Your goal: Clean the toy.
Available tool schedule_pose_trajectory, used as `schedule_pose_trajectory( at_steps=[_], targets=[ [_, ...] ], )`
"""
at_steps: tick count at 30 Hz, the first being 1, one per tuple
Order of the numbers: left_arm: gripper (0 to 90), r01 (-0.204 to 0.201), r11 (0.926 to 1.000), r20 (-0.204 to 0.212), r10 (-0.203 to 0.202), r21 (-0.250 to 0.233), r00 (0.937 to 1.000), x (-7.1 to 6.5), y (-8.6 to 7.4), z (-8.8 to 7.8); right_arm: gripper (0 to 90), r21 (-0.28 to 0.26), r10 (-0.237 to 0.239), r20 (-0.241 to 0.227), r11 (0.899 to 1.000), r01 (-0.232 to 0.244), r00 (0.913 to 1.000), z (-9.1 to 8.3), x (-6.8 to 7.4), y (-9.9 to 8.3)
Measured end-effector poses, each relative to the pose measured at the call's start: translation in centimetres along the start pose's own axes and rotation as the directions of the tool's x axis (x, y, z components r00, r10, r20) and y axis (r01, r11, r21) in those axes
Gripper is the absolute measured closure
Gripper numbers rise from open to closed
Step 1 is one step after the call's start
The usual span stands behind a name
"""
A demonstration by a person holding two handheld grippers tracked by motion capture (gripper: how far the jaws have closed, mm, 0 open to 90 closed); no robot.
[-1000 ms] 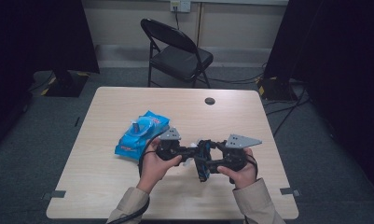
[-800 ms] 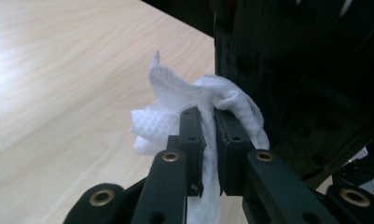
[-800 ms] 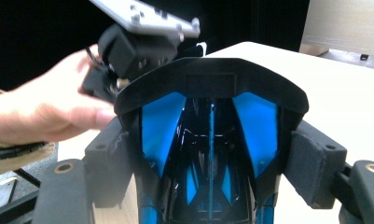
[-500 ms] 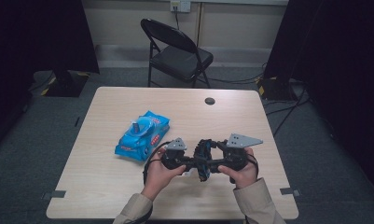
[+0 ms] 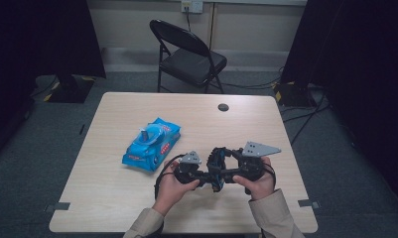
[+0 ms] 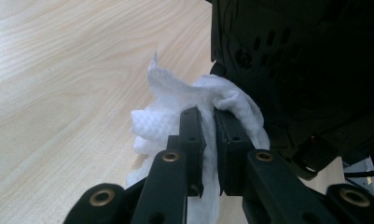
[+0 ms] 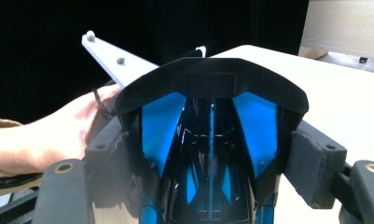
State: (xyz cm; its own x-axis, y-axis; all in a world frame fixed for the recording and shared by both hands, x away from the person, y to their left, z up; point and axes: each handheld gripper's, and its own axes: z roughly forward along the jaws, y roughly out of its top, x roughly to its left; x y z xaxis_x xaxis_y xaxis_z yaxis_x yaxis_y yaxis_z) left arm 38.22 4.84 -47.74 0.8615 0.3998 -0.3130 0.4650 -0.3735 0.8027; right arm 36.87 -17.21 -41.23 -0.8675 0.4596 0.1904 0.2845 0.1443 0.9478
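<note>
Crumpled white wipe point(image 6: 168, 123) pressed against black-and-blue toy car point(image 7: 210, 154).

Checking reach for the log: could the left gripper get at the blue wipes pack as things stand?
Probably not yet: the left gripper is shut on a wipe. The table toward the pack looks free.

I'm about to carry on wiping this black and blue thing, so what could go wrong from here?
The left tool pinches just a fold of the white wipe; rubbing might tug it free. The right tool holds the black and blue object by its sides, so pushing could twist it loose. The blue wipes pack appears open and may dry out.
</note>
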Motion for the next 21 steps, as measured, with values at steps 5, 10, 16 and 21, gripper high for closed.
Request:
schedule_pose_trajectory(
  at_steps=[5, 10, 16, 21],
  targets=[
    [82.4, -0.012, 0.9997, 0.002, 0.012, 0.022, 0.9999, -0.3, -0.2, 0.5, 25.6, -0.012, 0.001, 0.008, 1.0, -0.001, 1.0, -0.2, -0.1, 0.1],
    [82.5, -0.017, 0.9993, 0.007, 0.016, 0.035, 0.9998, -0.3, -0.3, 0.8, 25.6, -0.022, 0.007, 0.012, 1.0, -0.007, 0.9999, -0.4, -0.1, 0.2],
    [82.5, -0.026, 0.9988, 0.008, 0.026, 0.04, 0.9996, -0.4, -0.4, 1.0, 25.6, -0.035, 0.009, 0.016, 0.999, -0.008, 0.9998, -0.7, -0.3, 0.3],
    [82.5, -0.031, 0.9987, 0.015, 0.031, 0.041, 0.9994, -0.7, -0.4, 1.2, 25.6, -0.038, 0.011, 0.018, 0.999, -0.011, 0.9998, -0.9, -0.4, 0.4]
  ],
)
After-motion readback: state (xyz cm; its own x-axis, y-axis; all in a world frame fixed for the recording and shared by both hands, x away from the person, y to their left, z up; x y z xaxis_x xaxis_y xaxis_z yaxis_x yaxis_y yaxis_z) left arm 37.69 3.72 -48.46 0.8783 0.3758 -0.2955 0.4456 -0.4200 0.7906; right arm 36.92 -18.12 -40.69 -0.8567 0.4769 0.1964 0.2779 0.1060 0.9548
